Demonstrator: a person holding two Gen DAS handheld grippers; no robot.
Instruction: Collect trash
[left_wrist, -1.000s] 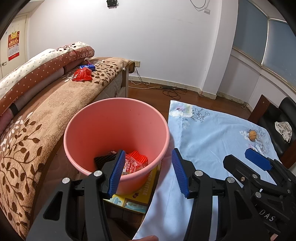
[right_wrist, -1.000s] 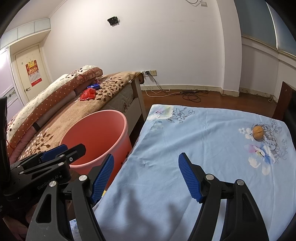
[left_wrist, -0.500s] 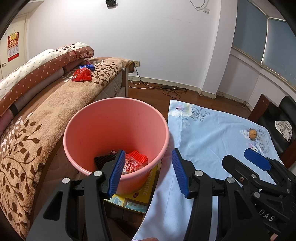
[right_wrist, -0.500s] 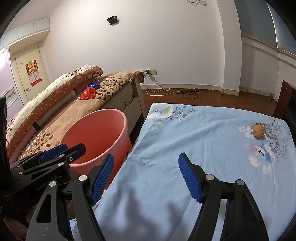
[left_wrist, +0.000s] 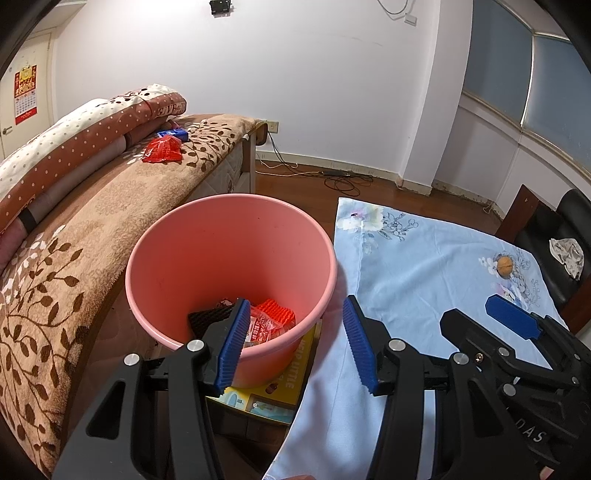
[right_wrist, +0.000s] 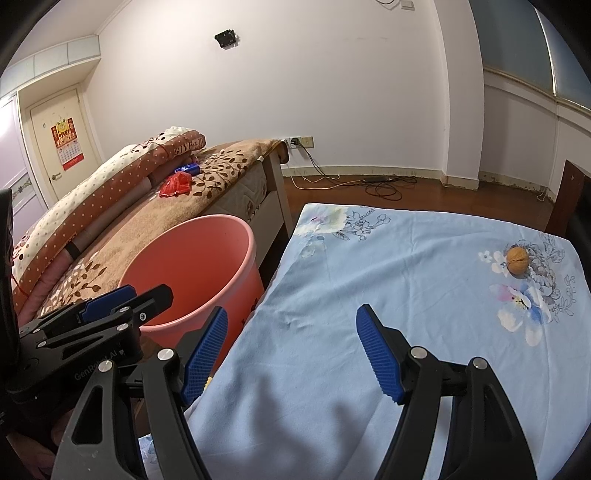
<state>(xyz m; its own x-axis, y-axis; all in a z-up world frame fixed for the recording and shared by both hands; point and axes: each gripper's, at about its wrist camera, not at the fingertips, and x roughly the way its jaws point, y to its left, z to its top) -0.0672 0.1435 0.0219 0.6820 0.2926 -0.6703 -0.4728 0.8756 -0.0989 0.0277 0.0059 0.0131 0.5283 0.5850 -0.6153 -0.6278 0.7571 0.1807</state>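
Both hand-held grippers gape empty; the walnut (right_wrist: 517, 260) lies ahead-right of the right hand-held gripper (right_wrist: 291, 350), the nearer one, on the table (right_wrist: 369, 280).

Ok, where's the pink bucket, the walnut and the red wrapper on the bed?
pink bucket (left_wrist: 155, 254), left wrist view, on its inner left wall.
walnut (right_wrist: 517, 260), right wrist view, on the middle of its shell.
red wrapper (left_wrist: 163, 149), left wrist view, on its crinkled middle.
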